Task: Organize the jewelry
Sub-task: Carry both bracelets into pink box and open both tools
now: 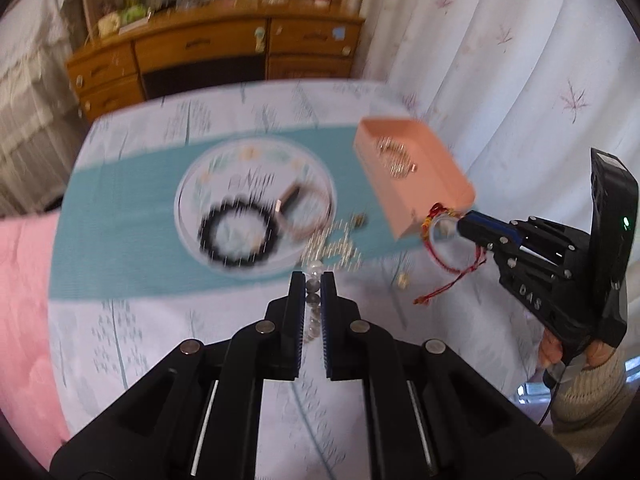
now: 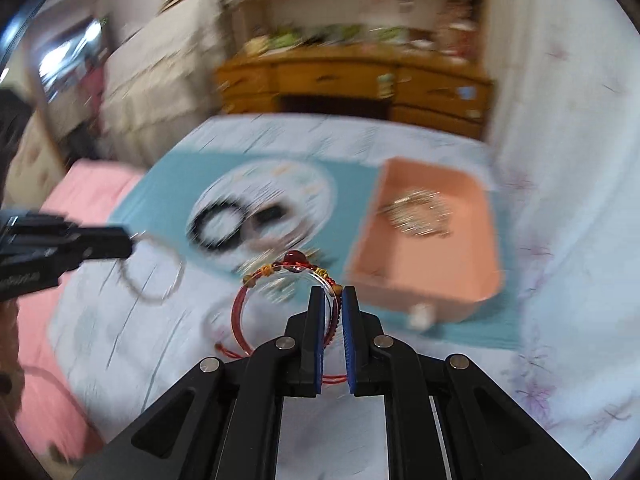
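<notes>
Both grippers are mid-carry: the left gripper (image 1: 311,280) is clamped on a clear bead bracelet (image 1: 313,308), the right gripper (image 2: 331,294) on a red cord bracelet (image 2: 256,312). Next, I judge, each drops into the pink tray (image 2: 476,280) at two o'clock.

A bed (image 1: 132,344) carries everything, covered with a pale sheet printed with faint leaf sprigs. A pink blanket (image 1: 20,300) lies along its left side. Across the middle of the sheet lies a teal cloth (image 1: 120,240) with a white round patch (image 1: 240,184) printed on it. On that patch lie a black bead bracelet (image 1: 238,232), a thin pinkish bangle (image 1: 308,216) and a small dark block (image 1: 290,198). At the patch's near edge lies a glittering silver chain (image 1: 332,246), blurred. A pink box (image 1: 416,176) sits on the right end of the teal cloth with silver jewelry (image 1: 396,156) inside. A small pale bead (image 1: 402,280) lies on the sheet near the box.
</notes>
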`<state>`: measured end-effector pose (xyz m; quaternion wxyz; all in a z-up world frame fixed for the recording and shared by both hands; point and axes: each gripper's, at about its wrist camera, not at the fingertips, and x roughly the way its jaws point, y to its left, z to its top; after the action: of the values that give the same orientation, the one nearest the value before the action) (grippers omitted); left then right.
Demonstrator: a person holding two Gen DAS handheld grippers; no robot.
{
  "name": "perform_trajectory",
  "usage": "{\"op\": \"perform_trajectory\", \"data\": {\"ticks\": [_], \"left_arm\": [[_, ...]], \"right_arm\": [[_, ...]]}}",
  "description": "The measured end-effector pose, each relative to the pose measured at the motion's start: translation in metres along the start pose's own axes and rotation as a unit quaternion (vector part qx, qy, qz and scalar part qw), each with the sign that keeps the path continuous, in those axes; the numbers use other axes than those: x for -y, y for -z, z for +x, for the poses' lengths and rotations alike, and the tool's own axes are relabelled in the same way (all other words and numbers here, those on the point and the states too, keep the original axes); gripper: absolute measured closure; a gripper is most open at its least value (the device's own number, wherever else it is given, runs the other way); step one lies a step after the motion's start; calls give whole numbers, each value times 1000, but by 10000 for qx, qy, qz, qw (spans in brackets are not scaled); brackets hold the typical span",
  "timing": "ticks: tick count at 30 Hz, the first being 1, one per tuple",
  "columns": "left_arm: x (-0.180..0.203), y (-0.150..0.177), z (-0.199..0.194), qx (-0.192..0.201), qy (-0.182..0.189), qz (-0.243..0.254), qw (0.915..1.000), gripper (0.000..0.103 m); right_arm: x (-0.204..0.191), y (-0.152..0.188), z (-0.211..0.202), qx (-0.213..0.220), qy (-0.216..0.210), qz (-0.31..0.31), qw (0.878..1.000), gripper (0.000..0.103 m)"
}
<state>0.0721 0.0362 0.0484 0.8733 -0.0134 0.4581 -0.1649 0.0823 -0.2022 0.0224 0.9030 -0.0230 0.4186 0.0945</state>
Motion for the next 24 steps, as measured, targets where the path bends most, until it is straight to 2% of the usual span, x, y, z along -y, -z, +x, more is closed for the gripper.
{"op": "perform_trajectory", "data": {"ticks": [7,12,20,24], "left_arm": [[35,-70,15,340,39,-17,9994,98],[64,-107,46,366,118,-81,9992,98],[111,-127,95,172,303,-38,9994,98],[131,-125,112,80,457,58,9989,98]], "right_arm": [[81,-30,11,363,543,1297,9894,95],[116,-36,37,272,713,1705,9824,95],[130,-15,87,-307,186,1870,9817,94],[137,0,82,-98,-50,2073,9782,89]]}}
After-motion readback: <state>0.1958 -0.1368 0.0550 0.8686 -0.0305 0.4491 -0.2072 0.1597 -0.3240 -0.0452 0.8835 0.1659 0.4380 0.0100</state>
